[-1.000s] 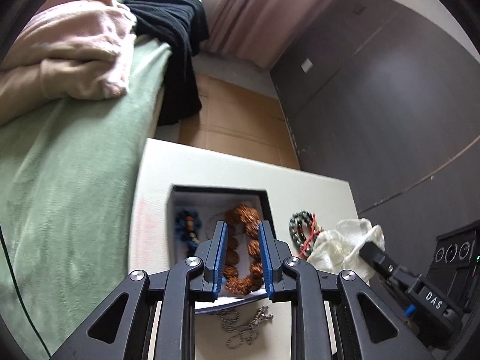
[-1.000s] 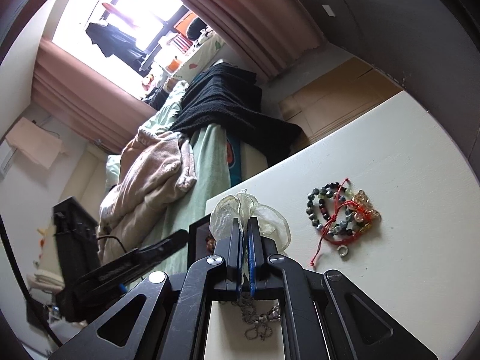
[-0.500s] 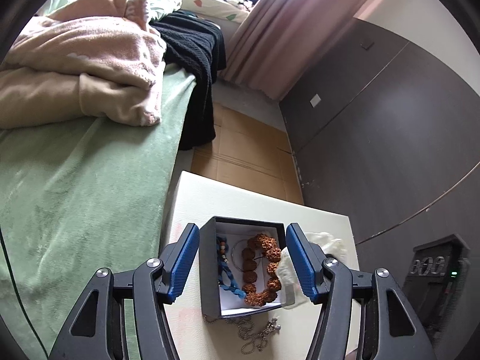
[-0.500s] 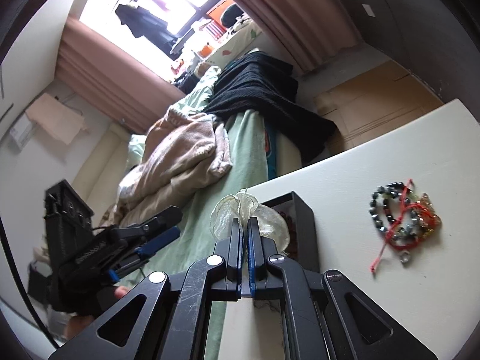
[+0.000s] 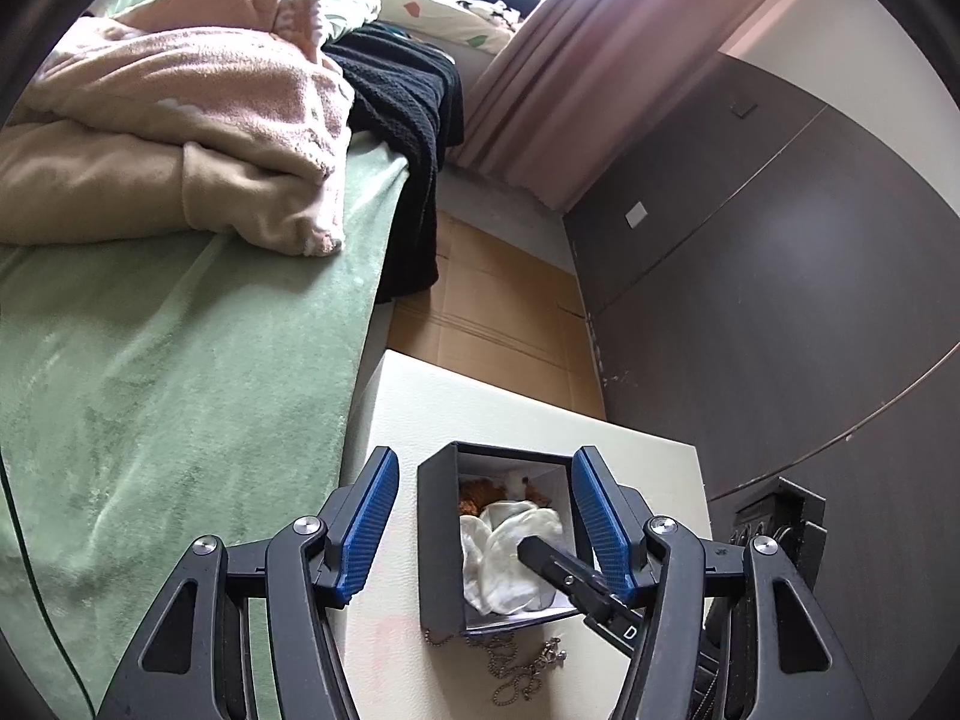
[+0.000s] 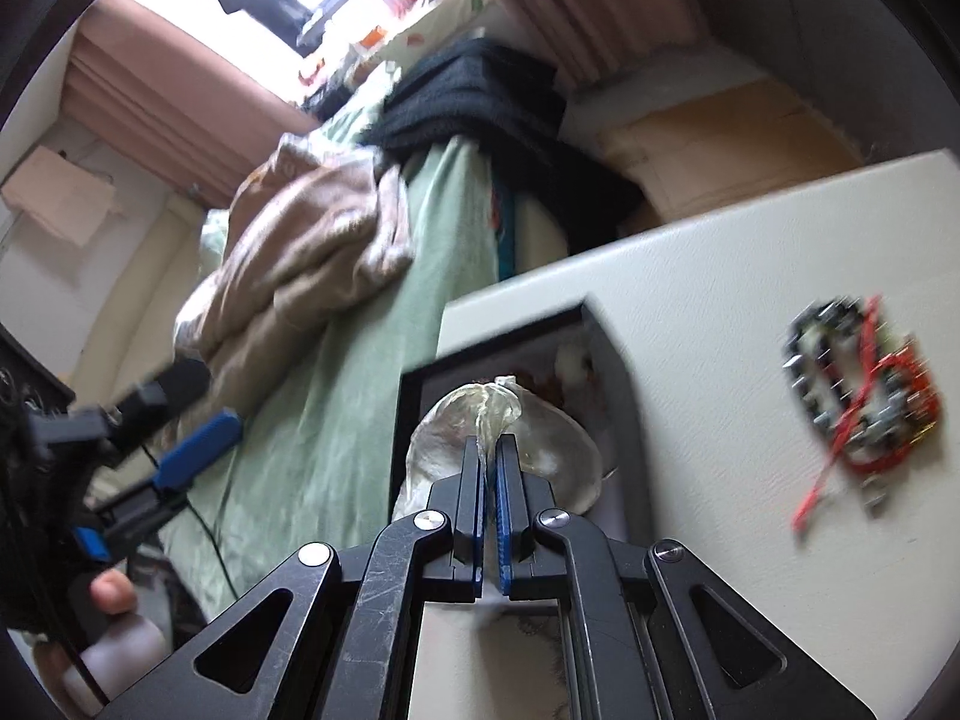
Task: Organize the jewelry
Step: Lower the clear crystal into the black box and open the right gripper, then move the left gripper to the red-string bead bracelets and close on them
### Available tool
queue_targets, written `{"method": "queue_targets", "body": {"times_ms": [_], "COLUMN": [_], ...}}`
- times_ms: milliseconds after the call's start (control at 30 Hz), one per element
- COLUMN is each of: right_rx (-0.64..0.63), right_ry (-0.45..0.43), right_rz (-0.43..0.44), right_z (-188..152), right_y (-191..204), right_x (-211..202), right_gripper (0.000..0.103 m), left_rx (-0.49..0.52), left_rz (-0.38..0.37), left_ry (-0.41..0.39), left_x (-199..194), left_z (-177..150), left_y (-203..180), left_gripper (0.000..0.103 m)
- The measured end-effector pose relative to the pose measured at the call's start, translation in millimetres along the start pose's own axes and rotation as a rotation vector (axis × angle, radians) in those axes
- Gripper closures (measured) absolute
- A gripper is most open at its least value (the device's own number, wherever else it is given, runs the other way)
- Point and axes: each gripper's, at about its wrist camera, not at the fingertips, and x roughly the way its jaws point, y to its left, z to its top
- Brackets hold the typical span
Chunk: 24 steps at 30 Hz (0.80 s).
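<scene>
Pouch (image 6: 510,438): sheer, pale, crumpled; lay inside the black box (image 5: 438,540) on the table (image 5: 498,414), over brown beads.
Handling: judged light, soft, limp; best pinched at the gathered top.
Right gripper (image 6: 491,468): pinched tight on the pouch.
Left gripper (image 5: 480,522): spread wide, empty, straddling the box.
Chain (image 5: 522,669): on the table, near side of the box.
Bracelets (image 6: 864,384): far right, well apart.
</scene>
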Motion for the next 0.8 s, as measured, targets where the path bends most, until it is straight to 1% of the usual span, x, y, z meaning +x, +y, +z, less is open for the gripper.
{"method": "queue_targets", "body": {"times_ms": [33,67,133,167,200,300,567,800], "right_rx": [0.004,0.003,0.0,0.0,-0.001,0.005,0.091,0.17], "right_ry": [0.012,0.007,-0.015,-0.034,-0.059,-0.101,-0.195,-0.209], "right_rz": [0.005,0.007,-0.005,-0.009,0.007,-0.016,-0.086,-0.139], "right_z": [-1,-2,-2,-2,-2,-1,3,5], "right_y": [0,1,1,0,-1,-7,-50,-87], "right_x": [1,0,-10,-15,-24,-43,-102,-129], "right_gripper": [0.096,0.093,0.072,0.046,0.041,0.041,0.041,0.04], "left_rx": [0.002,0.004,0.01,0.013,0.019,0.037,0.104,0.185], "left_rz": [0.0,0.0,0.001,0.0,-0.001,0.0,-0.013,-0.033], "left_ry": [-0.001,-0.001,0.001,0.003,0.007,0.015,0.042,0.08], "left_x": [0,0,1,1,2,7,24,47], "left_z": [0,-1,-1,-2,-3,-5,-17,-35], "left_y": [-1,-1,-3,-4,-6,-13,-43,-83], "left_gripper": [0.042,0.042,0.042,0.042,0.042,0.042,0.042,0.042]}}
